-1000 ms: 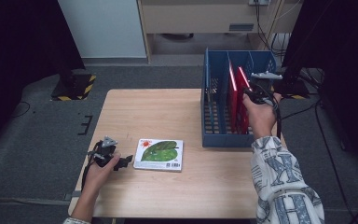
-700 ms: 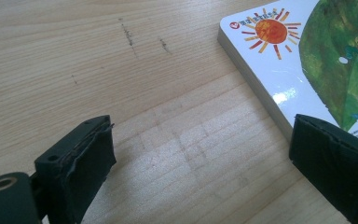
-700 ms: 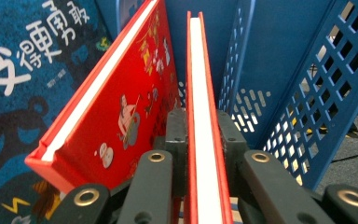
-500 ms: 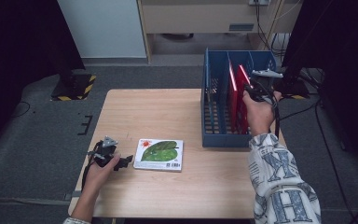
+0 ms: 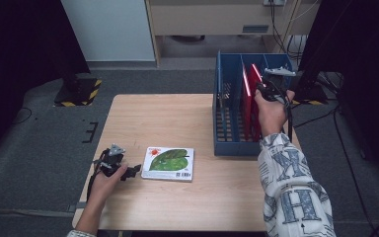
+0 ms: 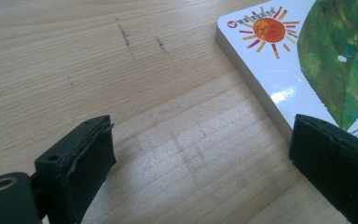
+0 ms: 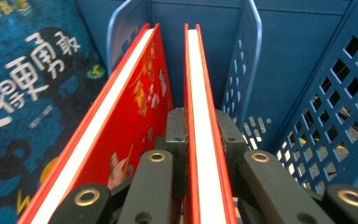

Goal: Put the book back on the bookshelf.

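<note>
Wooden table (image 5: 177,123); blue divided crate (image 5: 227,116) at its 2 o'clock edge. Two red books (image 5: 247,98) upright inside; right gripper (image 7: 202,126) clamps the right one's top edge. Picture book (image 5: 169,163) flat at 7 o'clock, left gripper (image 5: 134,171) beside it, jaws wide, empty

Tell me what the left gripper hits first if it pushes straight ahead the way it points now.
Probably the picture book. The left gripper has open jaws low over the table; its right jaw already sits at the book's near edge, so that jaw would likely meet the book first. Between the jaws lies bare wood.
</note>
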